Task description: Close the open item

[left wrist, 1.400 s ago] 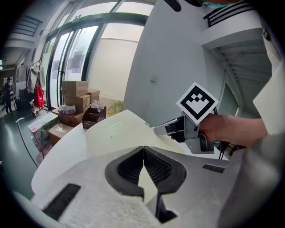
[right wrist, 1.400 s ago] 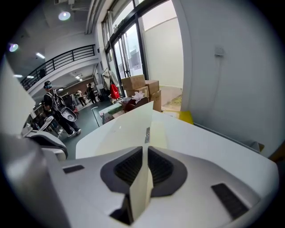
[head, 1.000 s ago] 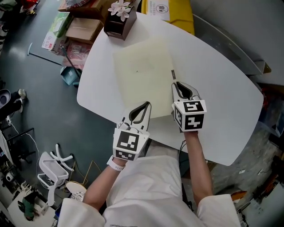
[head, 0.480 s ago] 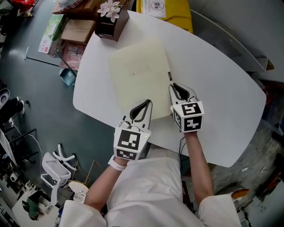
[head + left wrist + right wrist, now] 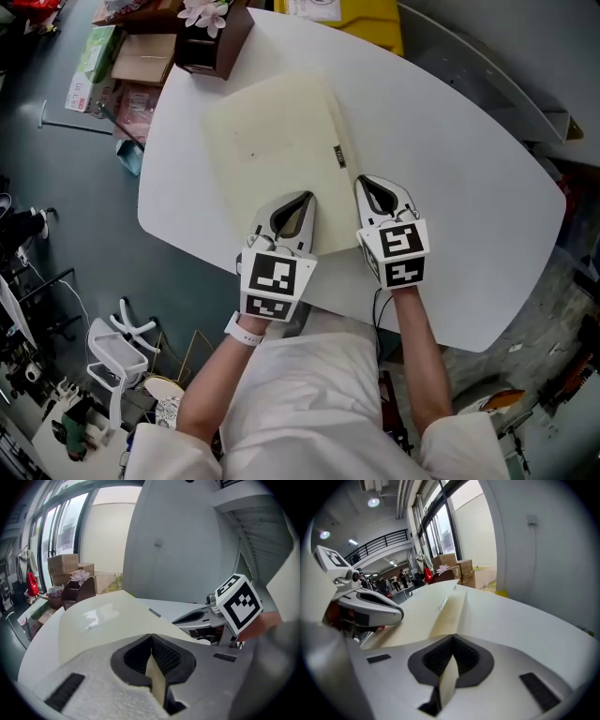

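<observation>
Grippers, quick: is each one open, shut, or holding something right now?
Left gripper: shut on the cream cover's near edge.
Right gripper: shut on the same cream cover.

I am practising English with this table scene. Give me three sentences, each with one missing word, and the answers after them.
1. The left claw is ____ on the near edge of the cream folder.
2. The right claw grips the same folder, which lies on a ____ table.
3. The dark brown box at the table's far left corner holds pale ____.

Missing words: shut; white; flowers.
</observation>
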Demonstrator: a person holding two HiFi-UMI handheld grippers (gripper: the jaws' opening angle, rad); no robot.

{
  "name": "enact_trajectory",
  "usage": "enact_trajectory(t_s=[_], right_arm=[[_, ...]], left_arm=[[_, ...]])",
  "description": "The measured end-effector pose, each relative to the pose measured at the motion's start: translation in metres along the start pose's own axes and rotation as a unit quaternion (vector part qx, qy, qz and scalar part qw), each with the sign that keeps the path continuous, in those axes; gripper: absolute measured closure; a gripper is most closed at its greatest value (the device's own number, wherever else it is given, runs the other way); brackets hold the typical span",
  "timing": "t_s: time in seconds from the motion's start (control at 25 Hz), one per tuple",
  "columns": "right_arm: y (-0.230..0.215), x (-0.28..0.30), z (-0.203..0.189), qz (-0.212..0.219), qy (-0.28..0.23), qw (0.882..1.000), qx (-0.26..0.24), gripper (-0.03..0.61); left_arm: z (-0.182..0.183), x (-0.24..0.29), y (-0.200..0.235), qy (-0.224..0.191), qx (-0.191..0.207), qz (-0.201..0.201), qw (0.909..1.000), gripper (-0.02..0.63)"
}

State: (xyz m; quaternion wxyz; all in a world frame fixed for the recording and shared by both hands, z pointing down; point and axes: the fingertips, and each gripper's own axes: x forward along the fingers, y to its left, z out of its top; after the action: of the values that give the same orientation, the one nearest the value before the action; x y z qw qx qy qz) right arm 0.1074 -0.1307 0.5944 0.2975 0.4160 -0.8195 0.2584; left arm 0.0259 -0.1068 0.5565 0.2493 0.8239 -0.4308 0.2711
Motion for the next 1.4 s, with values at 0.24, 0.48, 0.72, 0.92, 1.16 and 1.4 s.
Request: enact_trajectory(t_s=[0.24,0.48,0.72,0.92,1.16,1.4], right_arm=[[-0.007,-0.006,0.005,0.0,-0.021,0.999,0.031,0.566],[-0.001,-0.006,0.018,0.007,-0.036,0.999,0.002,0.566],[0.006,0.005,0.034,0.022,-0.039,0.998,-0.033,0.566],[0.01,0.012,0.039,0.032,-0.029,0.997,-0.066,0.566],[0.014,0.021,0.044,0.044,-0.017,0.993,-0.104,0.566],[0.018,0.031,0.047,0.057,-0.006,0.99,-0.128,0.566]], left_arm=[[-0.006,0.017,0.001,0.012,0.001,0.001,0.9999,0.588],[-0.013,0.025,0.0,0.021,0.007,0.003,0.9998,0.588],[-0.02,0.032,0.003,0.037,-0.006,0.0,0.9993,0.588],[-0.031,0.038,0.0,0.067,0.003,0.006,0.9977,0.588],[-0.033,0.04,0.0,0.074,0.004,0.014,0.9971,0.588],[-0.033,0.039,0.0,0.082,-0.009,0.009,0.9965,0.588]])
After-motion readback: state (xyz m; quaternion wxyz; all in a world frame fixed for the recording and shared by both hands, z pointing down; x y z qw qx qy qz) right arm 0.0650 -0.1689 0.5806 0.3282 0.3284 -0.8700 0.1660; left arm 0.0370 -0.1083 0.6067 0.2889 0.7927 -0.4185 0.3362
